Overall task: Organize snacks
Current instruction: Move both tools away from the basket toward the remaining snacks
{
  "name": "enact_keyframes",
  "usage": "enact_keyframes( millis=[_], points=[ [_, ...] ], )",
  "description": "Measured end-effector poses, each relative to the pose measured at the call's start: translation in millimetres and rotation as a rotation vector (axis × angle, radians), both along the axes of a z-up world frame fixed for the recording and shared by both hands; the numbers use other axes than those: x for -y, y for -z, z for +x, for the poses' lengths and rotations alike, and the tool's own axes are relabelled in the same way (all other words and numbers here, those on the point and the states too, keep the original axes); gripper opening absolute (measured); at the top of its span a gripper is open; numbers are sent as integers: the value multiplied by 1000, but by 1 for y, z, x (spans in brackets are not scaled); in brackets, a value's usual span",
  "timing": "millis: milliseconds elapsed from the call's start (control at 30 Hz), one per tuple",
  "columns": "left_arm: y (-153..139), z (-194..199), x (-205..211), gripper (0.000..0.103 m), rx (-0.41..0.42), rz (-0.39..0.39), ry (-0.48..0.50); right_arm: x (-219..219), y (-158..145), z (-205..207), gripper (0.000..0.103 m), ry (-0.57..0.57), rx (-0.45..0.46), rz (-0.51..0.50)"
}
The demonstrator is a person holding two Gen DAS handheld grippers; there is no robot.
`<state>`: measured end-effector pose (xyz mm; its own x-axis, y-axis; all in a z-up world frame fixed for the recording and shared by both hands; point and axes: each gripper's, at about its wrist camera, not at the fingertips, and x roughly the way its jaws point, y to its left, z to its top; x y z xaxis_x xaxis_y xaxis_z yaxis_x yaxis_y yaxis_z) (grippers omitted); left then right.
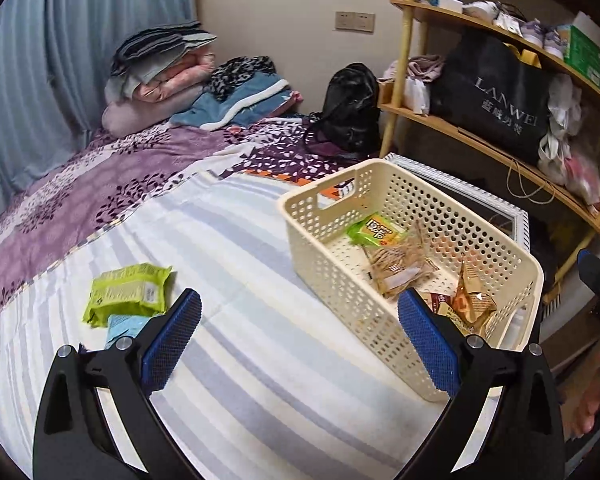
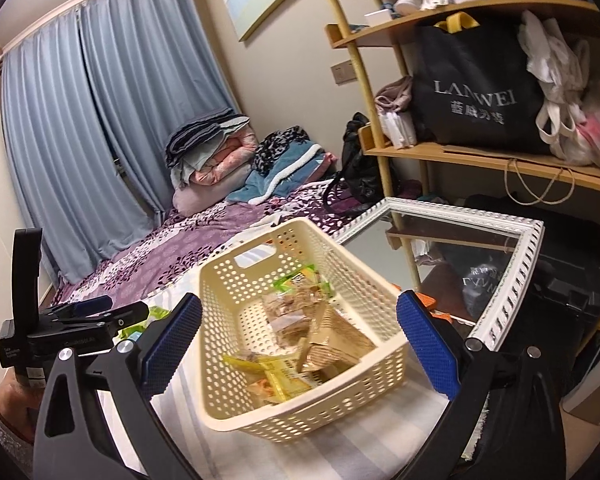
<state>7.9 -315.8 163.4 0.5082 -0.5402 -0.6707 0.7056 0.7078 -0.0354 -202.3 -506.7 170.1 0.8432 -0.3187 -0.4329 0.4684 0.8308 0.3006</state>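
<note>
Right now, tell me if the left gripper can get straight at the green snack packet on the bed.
Probably yes. The left gripper is open, and the green snack packet lies on the bed beside its left finger, with nothing over it. The basket sits off to the other side.

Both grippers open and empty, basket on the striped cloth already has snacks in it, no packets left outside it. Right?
Not quite: a green packet with a light blue packet beside it lies outside the basket on the striped cloth, per the left wrist view. Left gripper and right gripper are open, empty.
</note>
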Motion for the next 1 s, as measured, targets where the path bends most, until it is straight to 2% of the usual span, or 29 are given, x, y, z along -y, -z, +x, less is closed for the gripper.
enact_keyframes(
  millis=[333,767,1000],
  points=[
    [2,14,-58,100,-17,-37,-97,-42,-10,26,98,-90,-28,-41],
    [16,26,-125,100,-61,-57,-206,-98,-2,55,97,-215,-90,-64],
    [41,21,-178,100,-154,-75,-293,-121,7,65,98,-266,-119,-64]
  ],
)
